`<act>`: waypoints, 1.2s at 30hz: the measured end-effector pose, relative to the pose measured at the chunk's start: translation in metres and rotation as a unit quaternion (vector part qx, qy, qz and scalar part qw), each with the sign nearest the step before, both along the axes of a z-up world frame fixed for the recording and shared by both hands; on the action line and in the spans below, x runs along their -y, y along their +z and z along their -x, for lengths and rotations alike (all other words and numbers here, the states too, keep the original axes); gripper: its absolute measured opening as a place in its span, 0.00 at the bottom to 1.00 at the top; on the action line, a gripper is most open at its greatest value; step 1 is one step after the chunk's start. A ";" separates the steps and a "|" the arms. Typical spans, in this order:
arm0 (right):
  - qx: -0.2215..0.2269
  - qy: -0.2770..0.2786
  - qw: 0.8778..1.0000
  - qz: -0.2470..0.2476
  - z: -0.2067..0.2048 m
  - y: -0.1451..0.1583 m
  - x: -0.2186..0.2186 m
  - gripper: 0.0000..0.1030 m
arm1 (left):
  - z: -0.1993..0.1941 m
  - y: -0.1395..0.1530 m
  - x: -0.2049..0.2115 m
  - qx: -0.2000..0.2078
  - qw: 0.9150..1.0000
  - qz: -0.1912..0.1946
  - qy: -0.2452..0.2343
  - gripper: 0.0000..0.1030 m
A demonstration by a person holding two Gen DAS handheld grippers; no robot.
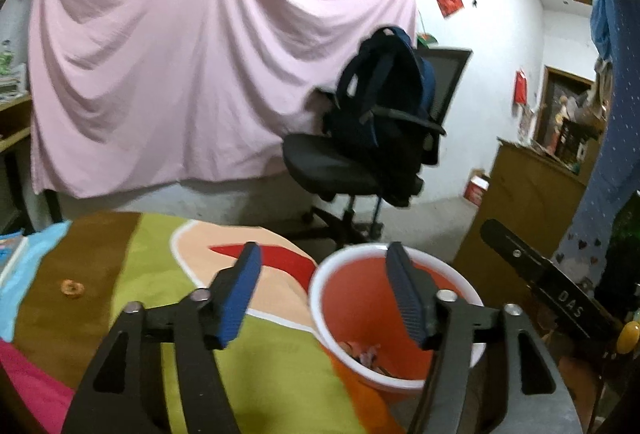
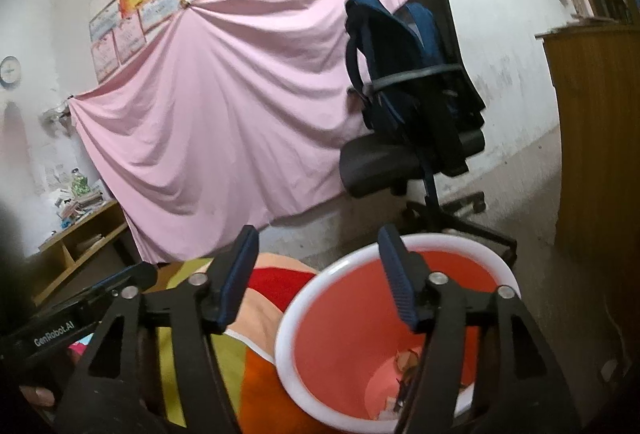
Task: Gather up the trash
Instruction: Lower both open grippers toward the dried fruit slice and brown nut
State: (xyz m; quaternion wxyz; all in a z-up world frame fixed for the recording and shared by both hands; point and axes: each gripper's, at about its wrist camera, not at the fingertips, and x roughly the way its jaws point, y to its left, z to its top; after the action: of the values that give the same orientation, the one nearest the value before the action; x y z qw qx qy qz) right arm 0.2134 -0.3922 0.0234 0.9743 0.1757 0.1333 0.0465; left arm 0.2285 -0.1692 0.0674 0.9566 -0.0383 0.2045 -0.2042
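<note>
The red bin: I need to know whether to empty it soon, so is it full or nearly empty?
Nearly empty. The red bin shows bare inner wall almost down to the bottom, where only a few scraps lie.

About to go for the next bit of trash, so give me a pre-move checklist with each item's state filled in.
1. Left gripper open with nothing between the fingers: ok.
2. Right gripper open with nothing between the fingers: ok.
3. Red bin upright beside the mat, mouth unobstructed: ok.
4. Earlier scraps lying at the bin's bottom: ok.
5. Next piece located: small orange scrap on the mat's brown stripe, left of the left gripper: ok.
6. What that scrap is, and whether it is graspable: cannot tell, blurred.
</note>
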 end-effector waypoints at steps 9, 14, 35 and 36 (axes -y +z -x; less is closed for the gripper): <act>0.077 0.015 0.997 0.022 0.012 0.019 -0.041 1.00 | 0.027 0.013 -0.057 0.067 0.993 0.021 0.093 0.98; 0.110 0.021 0.993 0.029 0.014 0.024 -0.066 1.00 | 0.036 0.011 -0.091 0.081 0.987 0.026 0.137 0.98; 0.165 0.121 0.973 0.110 -0.004 0.017 -0.204 1.00 | 0.049 -0.014 -0.212 0.107 0.966 -0.013 0.234 0.98; 0.156 0.125 0.973 0.112 -0.009 0.015 -0.208 1.00 | 0.046 -0.017 -0.216 0.099 0.967 -0.014 0.233 0.98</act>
State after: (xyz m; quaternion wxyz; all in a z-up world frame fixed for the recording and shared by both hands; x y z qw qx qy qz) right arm 0.2224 -0.1841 0.0387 0.9831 0.0378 0.0051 0.1791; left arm 0.1827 0.0465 0.0505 0.9937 -0.0506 0.0968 0.0243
